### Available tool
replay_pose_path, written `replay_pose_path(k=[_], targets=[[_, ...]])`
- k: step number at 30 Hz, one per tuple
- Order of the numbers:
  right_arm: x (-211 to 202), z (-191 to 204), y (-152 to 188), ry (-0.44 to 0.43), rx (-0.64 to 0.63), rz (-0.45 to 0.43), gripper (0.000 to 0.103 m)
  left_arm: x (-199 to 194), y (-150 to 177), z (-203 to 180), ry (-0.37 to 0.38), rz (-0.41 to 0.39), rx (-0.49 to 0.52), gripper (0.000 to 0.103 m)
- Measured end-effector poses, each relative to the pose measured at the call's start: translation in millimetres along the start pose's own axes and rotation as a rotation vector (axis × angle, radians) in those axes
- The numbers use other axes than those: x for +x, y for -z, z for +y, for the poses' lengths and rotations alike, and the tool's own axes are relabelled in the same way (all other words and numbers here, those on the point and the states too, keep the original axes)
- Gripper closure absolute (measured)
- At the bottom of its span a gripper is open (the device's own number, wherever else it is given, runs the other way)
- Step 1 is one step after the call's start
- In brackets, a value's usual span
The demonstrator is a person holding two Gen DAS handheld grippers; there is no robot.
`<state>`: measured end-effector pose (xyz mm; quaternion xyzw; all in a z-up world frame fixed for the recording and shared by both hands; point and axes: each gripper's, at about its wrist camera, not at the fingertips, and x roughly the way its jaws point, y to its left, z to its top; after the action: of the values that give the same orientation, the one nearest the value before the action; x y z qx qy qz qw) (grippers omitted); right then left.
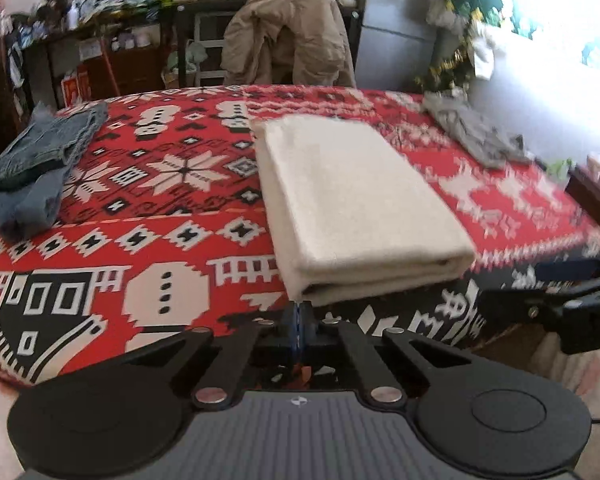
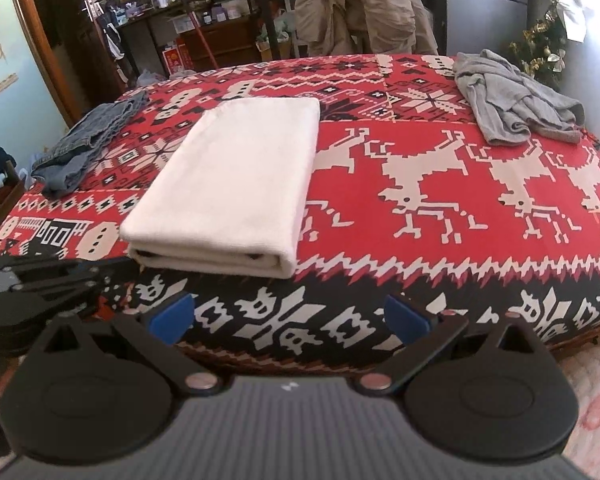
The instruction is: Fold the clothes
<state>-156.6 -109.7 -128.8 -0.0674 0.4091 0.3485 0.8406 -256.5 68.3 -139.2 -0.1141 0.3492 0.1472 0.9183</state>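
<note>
Blue-padded left fingers [image 1: 297, 322] are pressing together on nothing at six o'clock, right fingers [image 2: 288, 316] gaping. Folded cream rectangular cloth [image 2: 236, 176] is lying squared mid-desk; crumpled grey garment [image 2: 512, 98] at two o'clock, rumpled blue jeans [image 1: 36, 164] at ten, are looking unfolded, so either could be awaiting me.

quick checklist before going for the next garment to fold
1. White cloth folded flat: ok.
2. Left gripper free of cloth: ok, shut on nothing.
3. Right gripper ready to grab: ok, jaws wide open.
4. Grey garment still unfolded, far right corner: ok as next target.
5. Jeans on the left edge, folded or not: cannot tell.
6. Tablecloth bare between right gripper and grey garment: ok.
</note>
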Motion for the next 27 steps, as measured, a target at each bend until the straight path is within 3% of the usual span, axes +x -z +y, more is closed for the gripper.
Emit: replay_pose_path(k=[15,20,27], targets=[[-1.8,-16.6,-30.9,0.035,0.011,-0.032,0.001,88.9,-85.8,65.5,0.099,-0.036,-0.056,0.099],[-0.7,-24.4,-54.1,0.065,0.001,-0.064,0.001,130.1,-106.3,69.3,0.16,0.006,-0.016,0.099],[17.8,-20.6,-87.3,0.074,-0.03,-0.078,0.001,149.1,-117.8,72.1,0.189,-0.021,-0.033,0.101]])
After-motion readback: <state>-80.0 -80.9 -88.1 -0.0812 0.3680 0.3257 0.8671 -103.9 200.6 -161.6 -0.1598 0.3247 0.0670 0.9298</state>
